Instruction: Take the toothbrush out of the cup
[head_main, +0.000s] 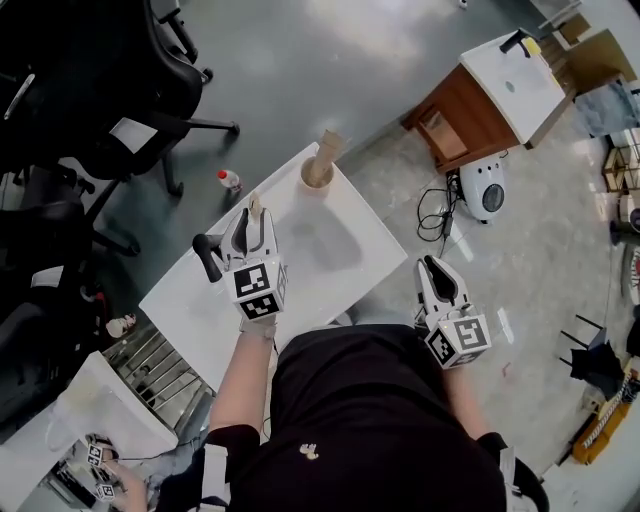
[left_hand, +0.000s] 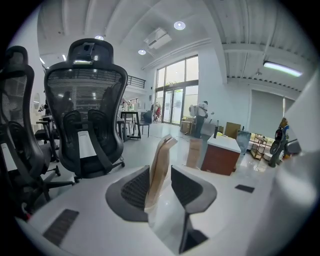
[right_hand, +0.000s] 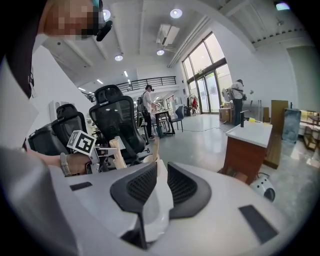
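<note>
Wood-look toothbrush, wooden cup, smooth white table

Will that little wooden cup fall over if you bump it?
The cup looks small and light, so a nudge would probably slide it across the smooth table. The toothbrush sticking up from it likely makes it top-heavy, so it could tip.

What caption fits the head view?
Left gripper, jaws apart around a paper-wrapped toothbrush over the table; another toothbrush stands in the cup.
</note>
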